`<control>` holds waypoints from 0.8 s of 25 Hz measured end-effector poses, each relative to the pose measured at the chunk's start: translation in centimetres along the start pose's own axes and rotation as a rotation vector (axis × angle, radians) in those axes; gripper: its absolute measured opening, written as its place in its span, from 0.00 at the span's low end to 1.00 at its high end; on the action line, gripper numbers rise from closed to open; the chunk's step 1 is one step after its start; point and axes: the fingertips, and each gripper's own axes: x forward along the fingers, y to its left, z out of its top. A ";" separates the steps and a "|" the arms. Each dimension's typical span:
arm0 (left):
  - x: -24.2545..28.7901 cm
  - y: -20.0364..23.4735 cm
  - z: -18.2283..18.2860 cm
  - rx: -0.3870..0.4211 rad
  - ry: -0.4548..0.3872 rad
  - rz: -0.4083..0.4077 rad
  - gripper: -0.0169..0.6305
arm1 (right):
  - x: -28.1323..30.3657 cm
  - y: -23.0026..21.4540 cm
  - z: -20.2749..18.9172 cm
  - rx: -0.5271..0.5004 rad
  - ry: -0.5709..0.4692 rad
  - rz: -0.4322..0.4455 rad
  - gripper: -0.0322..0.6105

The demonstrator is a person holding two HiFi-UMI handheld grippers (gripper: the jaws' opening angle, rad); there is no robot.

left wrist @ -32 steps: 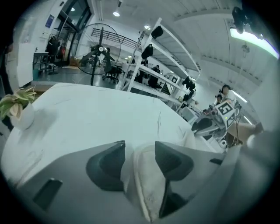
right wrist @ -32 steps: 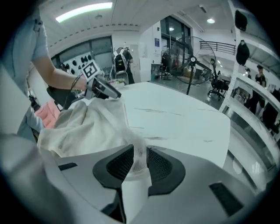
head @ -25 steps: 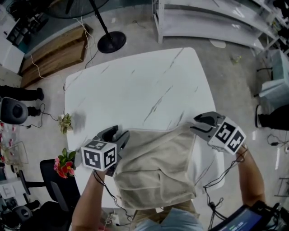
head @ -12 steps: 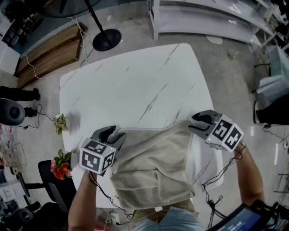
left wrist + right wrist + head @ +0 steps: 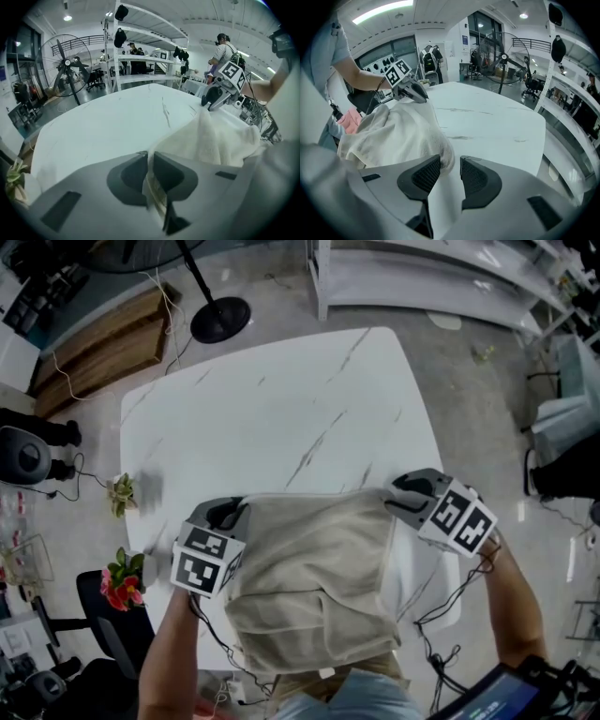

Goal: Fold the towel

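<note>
Your left tool, jaws just closing, grips a towel corner; your right tool gapes around the other, likely clamping next.

Large indoor hall. Reads as a robotics lab or workshop floor, not a home.
- Bare concrete floor.
- One white marble-look table standing in the open.
- White metal shelving racks alongside, with dark gear hung on their posts.
- Tall pedestal fan.
- Loose cables trailing over the floor.
- Stacked wooden boards and a black office chair.
- Ceiling strip lights and a railed upper gallery.
- Second person standing at another station in the background, possibly wearing a head rig; too small to be sure.
</note>
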 end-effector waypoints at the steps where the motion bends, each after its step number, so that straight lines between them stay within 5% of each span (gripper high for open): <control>1: 0.0 0.2 -0.1 -0.009 0.000 0.002 0.09 | 0.2 0.1 0.0 0.003 -0.001 0.002 0.28; 10: -0.2 0.6 0.2 -0.059 -0.006 0.007 0.08 | 0.8 0.2 0.4 0.032 0.007 0.029 0.27; 14: -0.2 0.7 0.1 -0.054 -0.010 0.013 0.08 | 1.1 1.1 0.5 0.012 0.025 0.060 0.15; 20: -0.3 2.5 0.2 -0.062 -0.028 0.062 0.08 | 0.6 -2.0 2.1 0.011 -0.007 -0.059 0.12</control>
